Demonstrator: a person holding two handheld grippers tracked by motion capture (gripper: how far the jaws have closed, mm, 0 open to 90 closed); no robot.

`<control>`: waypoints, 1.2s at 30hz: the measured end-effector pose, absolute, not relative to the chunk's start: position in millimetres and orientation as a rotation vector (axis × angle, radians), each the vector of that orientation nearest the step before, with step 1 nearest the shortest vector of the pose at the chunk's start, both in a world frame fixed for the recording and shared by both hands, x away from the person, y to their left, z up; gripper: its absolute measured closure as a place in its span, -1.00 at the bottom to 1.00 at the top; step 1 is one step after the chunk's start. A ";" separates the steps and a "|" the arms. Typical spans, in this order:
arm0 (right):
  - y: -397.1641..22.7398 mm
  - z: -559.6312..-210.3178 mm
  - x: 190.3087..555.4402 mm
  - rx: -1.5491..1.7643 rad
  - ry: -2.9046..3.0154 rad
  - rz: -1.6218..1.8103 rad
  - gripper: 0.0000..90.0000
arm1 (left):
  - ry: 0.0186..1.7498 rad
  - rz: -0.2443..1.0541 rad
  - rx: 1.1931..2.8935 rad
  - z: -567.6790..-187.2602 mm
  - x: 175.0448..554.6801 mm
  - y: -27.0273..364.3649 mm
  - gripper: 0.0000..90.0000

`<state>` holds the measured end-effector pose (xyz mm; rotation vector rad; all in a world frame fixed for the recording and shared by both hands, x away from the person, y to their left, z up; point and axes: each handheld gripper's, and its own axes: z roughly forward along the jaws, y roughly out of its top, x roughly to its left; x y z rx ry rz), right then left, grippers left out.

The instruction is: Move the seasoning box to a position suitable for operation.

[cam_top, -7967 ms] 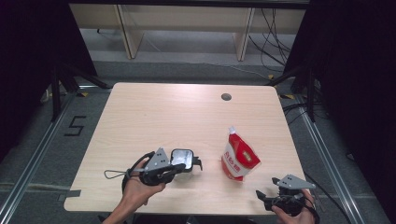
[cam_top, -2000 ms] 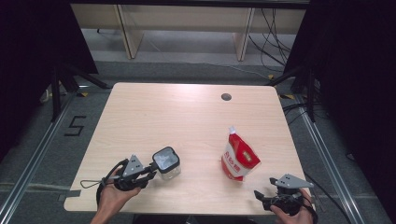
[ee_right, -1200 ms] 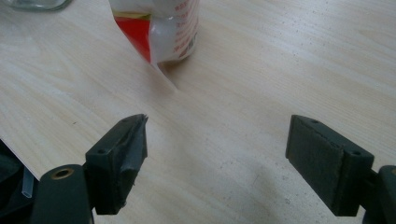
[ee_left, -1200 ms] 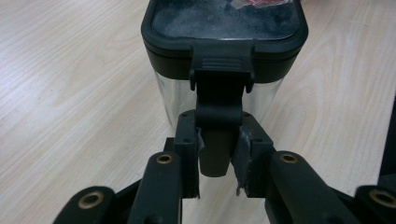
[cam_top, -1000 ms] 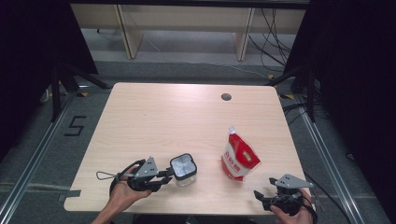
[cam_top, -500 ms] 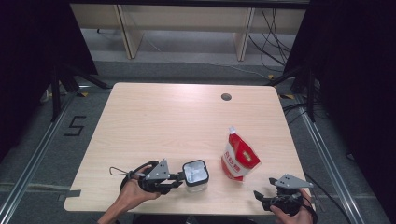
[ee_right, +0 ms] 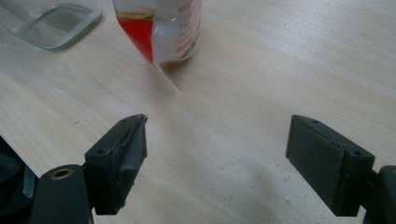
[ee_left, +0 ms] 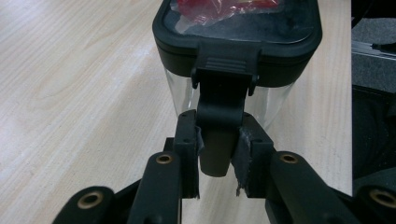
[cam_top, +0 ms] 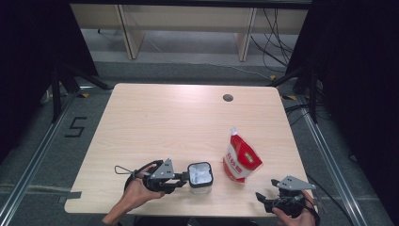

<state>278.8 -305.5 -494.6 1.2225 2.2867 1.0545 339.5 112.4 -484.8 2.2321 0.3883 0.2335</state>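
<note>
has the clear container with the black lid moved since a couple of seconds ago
Yes. The container, held by its handle in the left gripper, has shifted rightward along the table's near edge, closer to the red and white pouch, which has stayed put.

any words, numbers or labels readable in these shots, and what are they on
"5": black mark on the grey floor left of the table.
Red and white pouch: white printing on its red front, too small and blurred to read in the high view.
Same pouch in the right gripper view: small red print on the white part, not legible.
Lidded clear container: no text visible.
</note>
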 end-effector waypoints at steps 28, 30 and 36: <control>-307.7 -493.2 277.1 1.236 2.282 1.085 -0.53 | 0.594 0.228 2.138 -472.5 333.1 128.4 0.02; -310.1 -493.3 278.4 1.214 2.280 1.070 -0.53 | 0.601 0.226 2.137 -471.4 333.2 128.1 -0.04; -312.3 -494.6 279.5 1.211 2.276 1.089 -0.53 | 0.626 0.232 2.121 -461.6 333.0 125.9 -0.18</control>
